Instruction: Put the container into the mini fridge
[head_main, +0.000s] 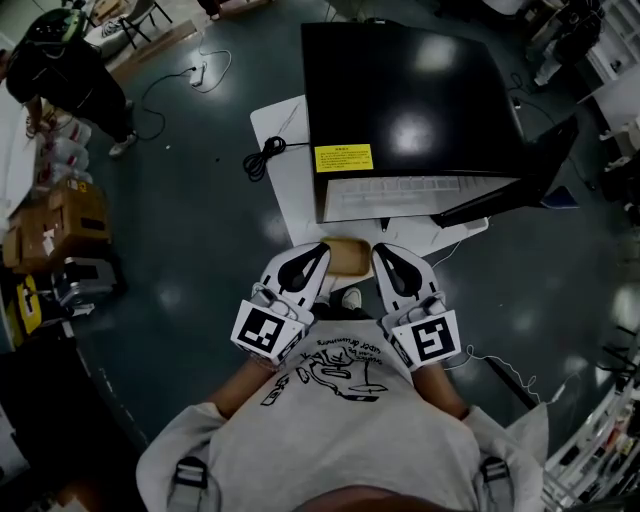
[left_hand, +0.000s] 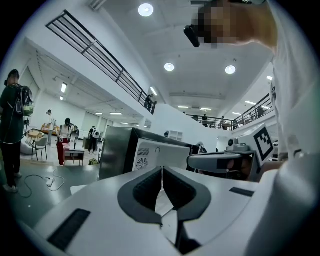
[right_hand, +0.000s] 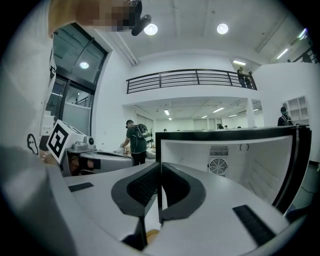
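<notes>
Left gripper (left_hand: 162, 172): fingers (left_hand: 145, 192) pressed flat together, nothing between them. Right gripper (right_hand: 159, 170): fingers (right_hand: 142, 187) also closed tight pad to pad, holding nothing. The two grippers sit side by side in front of the person's chest, tips angled in toward each other. The tan container (head_main: 346, 256) lies in the gap between the two sets of fingertips, flanked by the left fingers on one side and the right fingers on the other. I can't tell whether either one actually touches it. A tan sliver also shows under the right fingers in the right gripper view. Just beyond the fingertips is the edge of the white surface (head_main: 285, 185), and on it stands the black mini fridge (head_main: 410, 90). Its white cavity faces the fingers, with a fan grille visible on the back wall. The fridge door (head_main: 520, 180) is swung open, out past the outer side of the right fingers. A yellow label (head_main: 343, 158) is on the fridge top near the front edge. A black cable (head_main: 262, 157) is coiled on the surface, off past the left fingers. Farther out on that side are dark floor, cardboard boxes (head_main: 60, 220) and a standing person in dark clothes (head_main: 60, 65).
</notes>
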